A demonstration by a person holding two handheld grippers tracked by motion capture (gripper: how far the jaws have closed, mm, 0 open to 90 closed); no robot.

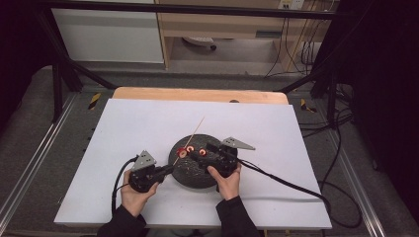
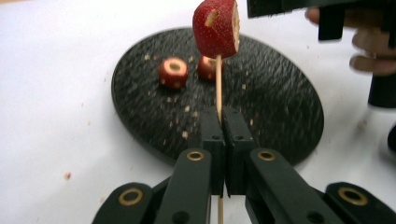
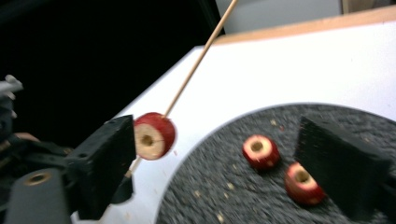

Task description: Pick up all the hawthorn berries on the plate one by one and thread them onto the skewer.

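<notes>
Skewer [image 2: 218,81] through fruit slice [image 2: 216,29]

White table [image 1: 148,118], round dark plate [image 1: 195,178] near its front edge

Left tool [image 1: 168,171] clamped tight, right tool [image 1: 197,154] spread wide, both hands low.

Both grippers are black, blocky tools. The left gripper [image 1: 167,171] carries a grey three-cornered plate [image 1: 144,160] on top, and the right gripper [image 1: 197,154] has its own grey plate [image 1: 237,143]. A black cable [image 1: 117,180] loops from the left one; a longer black cable [image 1: 291,184] trails from the right. In the left gripper view, brass-ringed pivots [image 2: 195,155] and small dark screws dot the black linkage bars. The person wears dark long sleeves [image 1: 236,217].
</notes>
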